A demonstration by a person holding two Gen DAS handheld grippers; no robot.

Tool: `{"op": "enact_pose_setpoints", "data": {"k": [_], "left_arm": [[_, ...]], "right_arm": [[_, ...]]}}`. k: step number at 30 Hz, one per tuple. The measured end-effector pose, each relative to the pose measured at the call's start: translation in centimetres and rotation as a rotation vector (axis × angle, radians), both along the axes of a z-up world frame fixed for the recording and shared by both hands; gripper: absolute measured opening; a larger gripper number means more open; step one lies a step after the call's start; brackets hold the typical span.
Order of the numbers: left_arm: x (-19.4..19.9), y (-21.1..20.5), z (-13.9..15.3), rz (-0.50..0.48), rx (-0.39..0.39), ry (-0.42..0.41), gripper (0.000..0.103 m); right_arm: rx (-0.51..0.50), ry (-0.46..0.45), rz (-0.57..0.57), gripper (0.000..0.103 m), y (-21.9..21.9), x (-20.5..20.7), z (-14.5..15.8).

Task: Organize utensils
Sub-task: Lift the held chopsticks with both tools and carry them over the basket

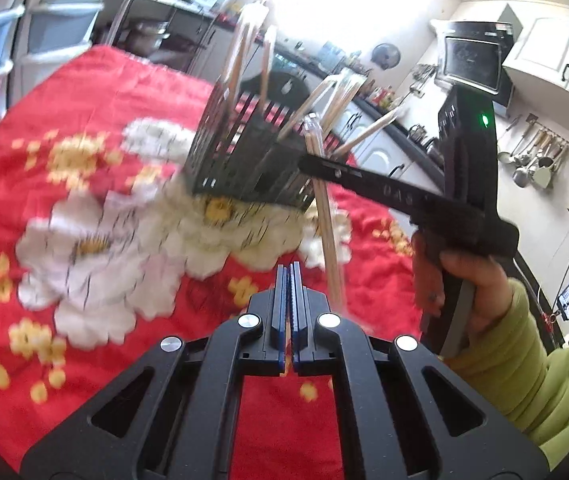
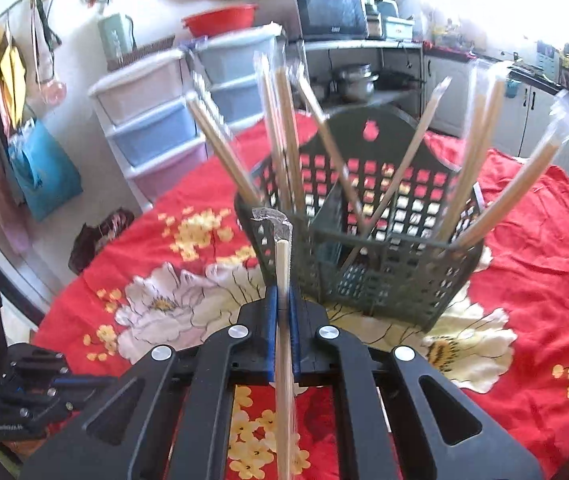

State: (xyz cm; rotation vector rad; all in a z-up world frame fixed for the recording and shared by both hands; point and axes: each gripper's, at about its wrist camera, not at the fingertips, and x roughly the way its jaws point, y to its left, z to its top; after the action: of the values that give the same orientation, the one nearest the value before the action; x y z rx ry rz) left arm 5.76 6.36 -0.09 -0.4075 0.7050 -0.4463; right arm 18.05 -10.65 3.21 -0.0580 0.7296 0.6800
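While the left gripper is hovering clenched and empty, the right gripper is grasping a plastic-wrapped wooden chopstick beside the black basket.

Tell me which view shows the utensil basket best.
Right wrist view: the utensil basket sits sharp and central, its divider and wrapped chopsticks clear. The left wrist view shows it blurred, partly behind the right gripper.

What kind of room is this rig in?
Most likely a home kitchen: a black microwave oven on a shelf, metal ladles hanging on a wall rack, and white cabinets over a dark countertop.
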Motion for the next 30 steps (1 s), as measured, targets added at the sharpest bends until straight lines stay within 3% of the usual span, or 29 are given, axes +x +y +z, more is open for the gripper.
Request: {"op": "enact_pose_setpoints", "data": {"k": [21, 30], "left_arm": [[3.4, -2.7, 10.5, -0.039, 0.039, -0.257, 0.0], [4.4, -2.5, 15.5, -0.014, 0.035, -0.365, 0.0]], "right_arm": [[0.132, -0.178, -0.102, 0.005, -5.2, -1.2, 7.5], [0.185, -0.254, -0.123, 0.005, -6.6, -1.1, 11.2]]}}
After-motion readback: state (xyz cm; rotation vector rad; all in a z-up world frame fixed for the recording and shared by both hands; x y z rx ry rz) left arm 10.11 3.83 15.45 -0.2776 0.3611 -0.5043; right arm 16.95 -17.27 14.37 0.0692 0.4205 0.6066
